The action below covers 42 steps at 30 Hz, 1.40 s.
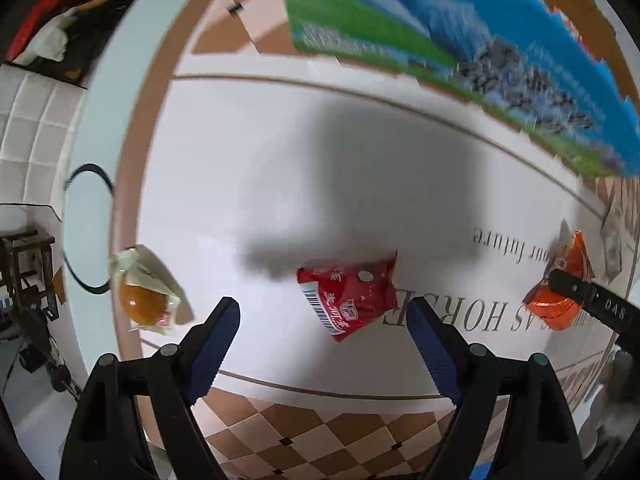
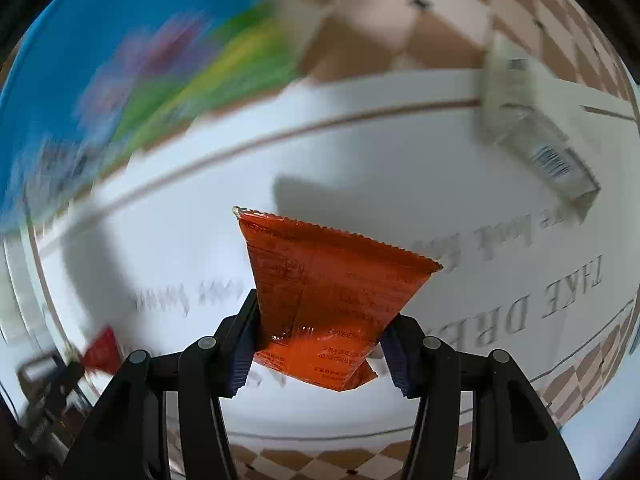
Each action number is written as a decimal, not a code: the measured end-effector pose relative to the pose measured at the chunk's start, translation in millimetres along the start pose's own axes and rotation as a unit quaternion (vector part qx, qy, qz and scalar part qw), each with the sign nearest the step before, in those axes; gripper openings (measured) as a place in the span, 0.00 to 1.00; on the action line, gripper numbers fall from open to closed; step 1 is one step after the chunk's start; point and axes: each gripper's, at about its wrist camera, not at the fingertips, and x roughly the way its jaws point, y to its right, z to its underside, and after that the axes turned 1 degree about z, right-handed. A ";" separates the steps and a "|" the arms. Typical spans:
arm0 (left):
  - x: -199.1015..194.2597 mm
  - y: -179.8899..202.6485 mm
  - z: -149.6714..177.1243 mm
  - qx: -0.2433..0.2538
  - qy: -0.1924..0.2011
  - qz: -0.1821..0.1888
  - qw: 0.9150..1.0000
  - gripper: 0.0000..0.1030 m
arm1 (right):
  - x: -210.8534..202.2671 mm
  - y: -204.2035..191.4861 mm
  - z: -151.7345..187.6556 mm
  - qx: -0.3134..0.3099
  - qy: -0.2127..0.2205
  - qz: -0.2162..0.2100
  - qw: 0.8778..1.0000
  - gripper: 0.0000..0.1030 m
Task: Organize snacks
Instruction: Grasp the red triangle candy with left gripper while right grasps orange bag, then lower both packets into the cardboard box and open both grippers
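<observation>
A red snack packet (image 1: 352, 296) lies flat on the white tablecloth (image 1: 240, 160). My left gripper (image 1: 322, 308) hangs over it, open, with the packet between and just beyond its blue pads, untouched. To the right an orange packet (image 1: 552, 312) sits in my right gripper, of which one black finger (image 1: 580, 292) shows here. In the right wrist view the right gripper (image 2: 324, 320) is shut on the orange packet (image 2: 332, 280), both pads pressing its sides, its crimped top edge pointing away. The red packet (image 2: 102, 352) shows blurred at lower left.
A clear packet with a round orange-brown snack (image 1: 144, 296) lies left of my left gripper near the table edge. A large blue and green box (image 1: 440, 40) stands at the back. A pale wrapped pack with a barcode (image 2: 532, 132) lies at the far right.
</observation>
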 end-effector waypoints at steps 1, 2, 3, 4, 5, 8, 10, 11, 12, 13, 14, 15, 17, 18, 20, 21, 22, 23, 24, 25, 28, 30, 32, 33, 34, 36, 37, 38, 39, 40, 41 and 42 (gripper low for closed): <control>5.7 1.0 -0.3 0.004 -0.006 0.003 1.000 0.83 | 2.7 -7.9 5.7 -0.011 -0.001 0.003 1.000 0.56; 10.0 1.5 -0.4 0.005 -0.011 0.005 1.000 0.82 | 4.5 -13.1 9.5 -0.018 -0.001 0.005 1.000 0.56; 14.3 2.1 -1.9 0.007 -0.016 0.008 1.000 0.82 | 5.9 -16.9 12.1 -0.023 -0.001 0.007 1.000 0.56; 19.0 3.6 -3.0 0.010 -0.020 0.010 1.000 0.82 | 7.6 -21.7 15.4 -0.028 -0.001 0.008 1.000 0.56; 21.6 4.5 -3.9 0.013 -0.021 0.010 1.000 0.82 | 8.8 -23.7 17.0 -0.030 -0.002 0.009 0.999 0.56; 29.9 7.7 -7.5 0.024 -0.024 0.011 0.999 0.74 | 12.8 -28.2 21.5 -0.032 -0.003 0.012 0.999 0.56; 36.9 9.5 -7.0 0.030 -0.031 0.005 0.999 0.63 | 13.1 -32.2 22.5 -0.030 -0.004 0.011 0.999 0.56; 36.0 12.4 -6.2 0.038 -0.022 -0.002 0.999 0.59 | 13.4 -31.6 22.1 -0.030 -0.005 0.011 0.999 0.56; 35.6 15.0 -5.5 0.047 -0.016 -0.011 0.999 0.55 | 13.7 -31.0 21.5 -0.031 -0.005 0.012 0.999 0.56; 35.5 16.8 -3.3 0.053 -0.013 -0.015 0.998 0.53 | 16.5 -38.0 15.9 -0.032 -0.005 0.013 0.999 0.56; 35.6 18.1 -1.8 0.056 -0.011 -0.012 0.998 0.52 | 15.5 -36.9 16.2 -0.033 -0.004 0.014 0.999 0.56; 35.9 18.0 -0.6 0.058 -0.010 -0.014 0.998 0.51 | 14.2 -35.5 16.6 -0.034 -0.004 0.015 0.999 0.55; 35.9 17.7 0.4 0.058 -0.007 -0.014 0.998 0.50 | 10.3 -37.3 14.6 -0.036 -0.003 0.017 0.999 0.55; 34.3 19.7 -0.4 0.058 -0.007 -0.013 0.998 0.49 | 8.3 -41.0 15.5 -0.037 -0.003 0.017 0.999 0.55; 35.3 17.7 1.6 0.055 -0.006 -0.012 0.998 0.49 | 6.7 -42.6 17.0 -0.037 -0.004 0.016 0.999 0.55; 35.5 16.7 1.9 0.053 -0.006 -0.012 0.998 0.49 | 5.0 -42.9 18.3 -0.037 -0.004 0.016 0.999 0.54; 35.9 15.2 2.8 0.051 -0.005 -0.011 0.999 0.49 | 4.7 -42.7 18.4 -0.037 -0.004 0.016 0.999 0.54; 36.3 14.2 3.4 0.050 -0.005 -0.011 0.999 0.49 | 4.5 -42.8 18.7 -0.038 -0.004 0.016 0.999 0.54; 37.2 16.1 1.0 0.050 -0.005 -0.011 0.999 0.49 | 4.4 -42.1 19.2 -0.039 -0.004 0.016 0.999 0.54; 33.1 18.9 -1.2 0.050 -0.005 -0.011 0.999 0.49 | 3.7 -41.9 19.5 -0.040 -0.003 0.016 0.999 0.53; 27.2 18.4 11.7 0.049 -0.005 -0.008 0.999 0.48 | 2.0 -43.2 21.4 -0.041 -0.004 0.013 0.999 0.52; 24.4 22.2 17.4 0.049 -0.004 -0.002 0.999 0.48 | 0.0 -44.0 26.4 -0.044 -0.005 0.010 0.999 0.50; 18.6 25.8 26.5 0.049 -0.006 0.015 0.999 0.48 | -2.9 -45.5 33.5 -0.050 -0.006 0.003 0.999 0.50; 14.0 27.2 31.5 0.050 -0.007 0.024 0.998 0.48 | -5.1 -46.4 37.2 -0.052 -0.007 -0.001 0.999 0.50; 9.4 29.2 35.3 0.052 -0.006 0.031 0.998 0.48 | -7.6 -47.2 40.7 -0.055 -0.007 -0.007 0.998 0.49; -6.2 34.1 45.5 0.055 0.000 0.050 0.997 0.48 | -15.2 -48.9 48.7 -0.059 -0.007 -0.021 0.998 0.49; -15.4 36.2 49.0 0.057 0.005 0.058 0.997 0.48 | -22.8 -50.3 53.7 -0.063 -0.006 -0.031 0.997 0.49; -25.2 38.5 51.1 0.058 0.012 0.066 0.996 0.48 | -29.3 -51.1 57.8 -0.066 -0.004 -0.040 0.997 0.49; -33.8 39.5 51.9 0.060 0.018 0.071 0.996 0.48 | -37.7 -52.6 61.4 -0.071 0.000 -0.048 0.996 0.49; -49.8 41.9 51.1 0.062 0.029 0.081 0.994 0.48 | -49.9 -55.7 64.3 -0.078 0.007 -0.055 0.995 0.49; -59.8 43.1 49.3 0.062 0.037 0.088 0.994 0.48 | -63.5 -58.2 67.0 -0.086 0.016 -0.062 0.994 0.49; -74.3 44.0 45.0 0.063 0.047 0.097 0.992 0.48 | -77.2 -60.4 68.3 -0.093 0.024 -0.070 0.993 0.49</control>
